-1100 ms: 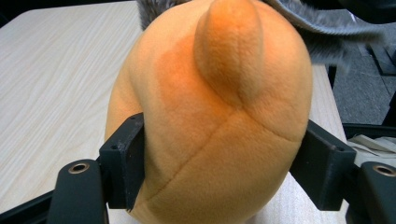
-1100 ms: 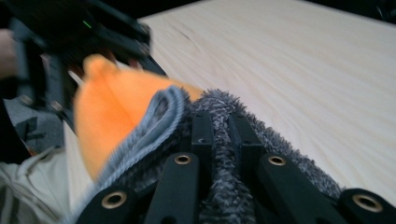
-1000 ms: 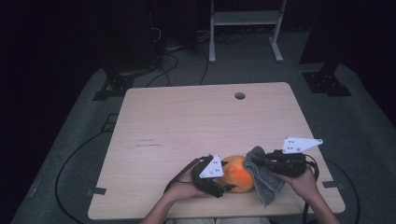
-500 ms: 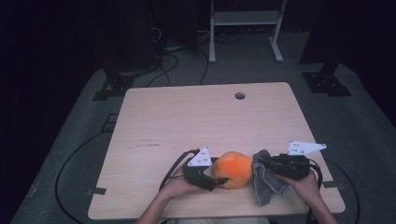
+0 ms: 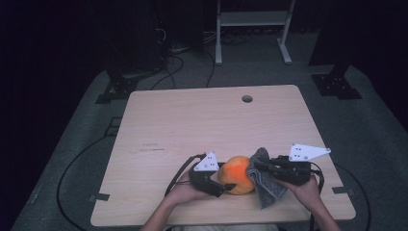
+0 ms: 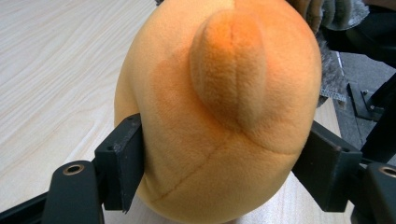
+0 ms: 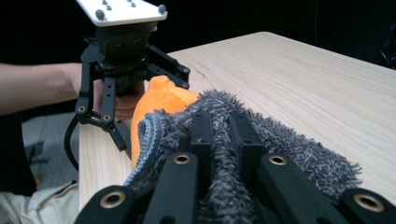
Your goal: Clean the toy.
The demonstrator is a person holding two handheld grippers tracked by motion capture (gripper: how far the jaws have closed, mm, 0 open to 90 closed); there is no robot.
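The orange plush toy (image 5: 236, 174) sits on the worktop (image 5: 211, 125) near its front edge, slightly right of centre, between the two grippers. It is a rounded, egg-like lump; in the left gripper view (image 6: 219, 107) its longer axis runs away from the camera and a raised, darker orange nub stands out on the side turned to that camera. From above, its length looks to lie roughly across the worktop, though the shape is too round to be sure.

The left gripper (image 5: 211, 180) comes in from the toy's left. Its fingers (image 6: 122, 161) flank the lower part of the toy, one on each side, touching the plush, and they have just been opening with the toy between them.

On the toy's right side a grey fluffy cloth (image 5: 265, 180) lies draped against it and hangs down toward the front edge. The right gripper (image 5: 260, 167) has its fingers (image 7: 201, 135) together, clamped on a fold of that cloth, which rests against the toy.

The front edge lies close below toy and cloth, and the right edge is near the right hand (image 5: 308, 190). Behind and to the left the wooden surface is bare as far as a small round hole (image 5: 247, 98) near the far edge.
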